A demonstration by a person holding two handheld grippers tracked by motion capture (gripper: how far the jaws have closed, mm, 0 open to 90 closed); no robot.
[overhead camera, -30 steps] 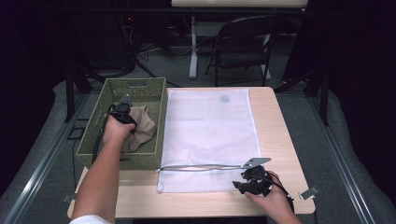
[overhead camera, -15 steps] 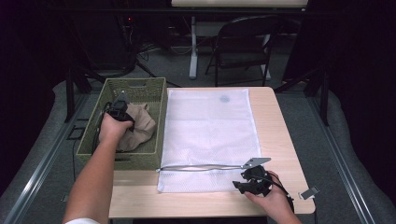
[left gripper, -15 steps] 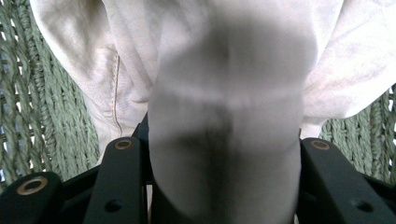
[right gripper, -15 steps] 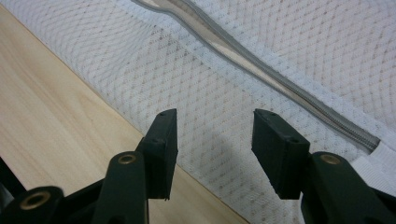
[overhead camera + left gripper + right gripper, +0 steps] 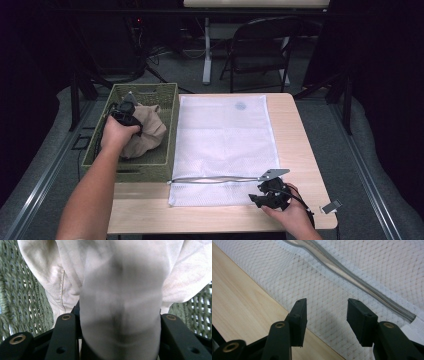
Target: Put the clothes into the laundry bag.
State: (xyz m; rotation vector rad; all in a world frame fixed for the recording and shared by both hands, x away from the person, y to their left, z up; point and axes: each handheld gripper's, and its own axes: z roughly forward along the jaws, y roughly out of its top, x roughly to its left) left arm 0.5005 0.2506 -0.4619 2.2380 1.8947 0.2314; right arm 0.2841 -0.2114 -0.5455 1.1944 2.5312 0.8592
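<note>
Pinching a bunched fold of the beige garment (image 5: pixel 145 134) inside the green basket (image 5: pixel 170 130), the left gripper (image 5: pixel 125 112) risks snagging it on the weave — the right gripper (image 5: pixel 325 311) hovers spread over the mesh bag (image 5: pixel 225 140).

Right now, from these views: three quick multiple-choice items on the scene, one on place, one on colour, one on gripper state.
1. Where is the beige cloth?
A. in the green basket
B. on the mesh bag
C. on the floor

2. What colour is the mesh bag?
A. black
B. white
C. red

3. How is the right gripper?
A. shut on the zipper
B. shut on the cloth
C. open above the bag

Key: 1 A, the cloth sits inside the basket walls; 2 B, the netting is white; 3 C, its jaws stand apart with nothing between them.
</note>
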